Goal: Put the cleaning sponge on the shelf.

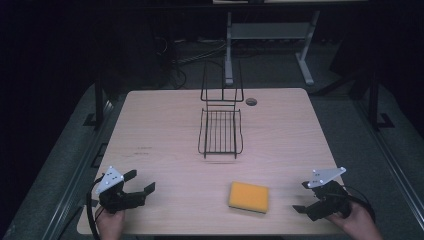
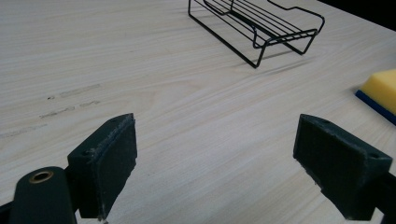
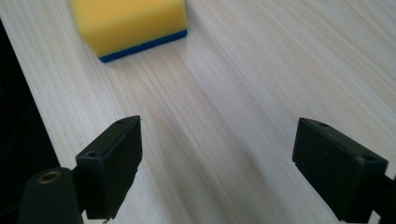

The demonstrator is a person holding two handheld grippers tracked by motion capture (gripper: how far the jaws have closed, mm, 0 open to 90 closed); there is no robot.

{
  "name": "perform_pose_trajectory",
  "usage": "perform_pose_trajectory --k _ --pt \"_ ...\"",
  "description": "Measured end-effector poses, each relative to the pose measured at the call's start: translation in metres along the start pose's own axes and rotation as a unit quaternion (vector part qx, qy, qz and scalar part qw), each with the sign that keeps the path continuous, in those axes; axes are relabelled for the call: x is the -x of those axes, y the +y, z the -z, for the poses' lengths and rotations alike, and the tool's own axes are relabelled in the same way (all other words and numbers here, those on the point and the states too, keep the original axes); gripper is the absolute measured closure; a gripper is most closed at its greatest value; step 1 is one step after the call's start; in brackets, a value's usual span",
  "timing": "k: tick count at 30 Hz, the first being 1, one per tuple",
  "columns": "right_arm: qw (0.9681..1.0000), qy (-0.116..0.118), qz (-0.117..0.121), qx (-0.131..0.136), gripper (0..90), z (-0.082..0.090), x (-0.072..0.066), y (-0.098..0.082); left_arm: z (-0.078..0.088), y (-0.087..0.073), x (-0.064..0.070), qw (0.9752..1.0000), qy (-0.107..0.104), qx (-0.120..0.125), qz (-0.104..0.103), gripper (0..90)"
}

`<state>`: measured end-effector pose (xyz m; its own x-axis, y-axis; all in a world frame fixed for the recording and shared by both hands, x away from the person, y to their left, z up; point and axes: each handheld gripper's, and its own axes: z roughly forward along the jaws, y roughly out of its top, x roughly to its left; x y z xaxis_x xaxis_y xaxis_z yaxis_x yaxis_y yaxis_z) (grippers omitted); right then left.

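Observation:
A yellow sponge [image 1: 249, 196] with a blue underside lies flat on the wooden table [image 1: 165, 125] near the front edge, right of centre. A black wire rack [image 1: 220, 131] stands empty toward the back middle. My left gripper [image 1: 141, 182] rests at the front left, open, nothing between its jaws. My right gripper [image 1: 301, 197] is at the front right, open too, pointing toward the sponge. In the left gripper view the rack [image 2: 256, 22] is ahead and the sponge [image 2: 380, 91] at the right edge. In the right gripper view the sponge [image 3: 128, 21] lies ahead, apart from the gripper [image 3: 217, 172].
A round cable hole [image 1: 251, 101] sits in the table at the back, right of the rack. Grey table legs [image 1: 305, 62] and cables stand on the dark floor beyond. The table's front edge runs just left of my right gripper in its view.

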<state>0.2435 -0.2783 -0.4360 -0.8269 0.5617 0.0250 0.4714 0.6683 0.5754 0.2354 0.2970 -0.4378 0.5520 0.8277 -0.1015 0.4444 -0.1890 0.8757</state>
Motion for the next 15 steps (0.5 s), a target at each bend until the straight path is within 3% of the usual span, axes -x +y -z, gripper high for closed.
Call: perform_pose_trajectory --k 15 --pt "0.9994 0.015 0.030 -0.011 15.6 -0.007 -0.007 0.025 0.001 0.000 -0.001 1.0000 0.000 0.001 0.001 12.8"
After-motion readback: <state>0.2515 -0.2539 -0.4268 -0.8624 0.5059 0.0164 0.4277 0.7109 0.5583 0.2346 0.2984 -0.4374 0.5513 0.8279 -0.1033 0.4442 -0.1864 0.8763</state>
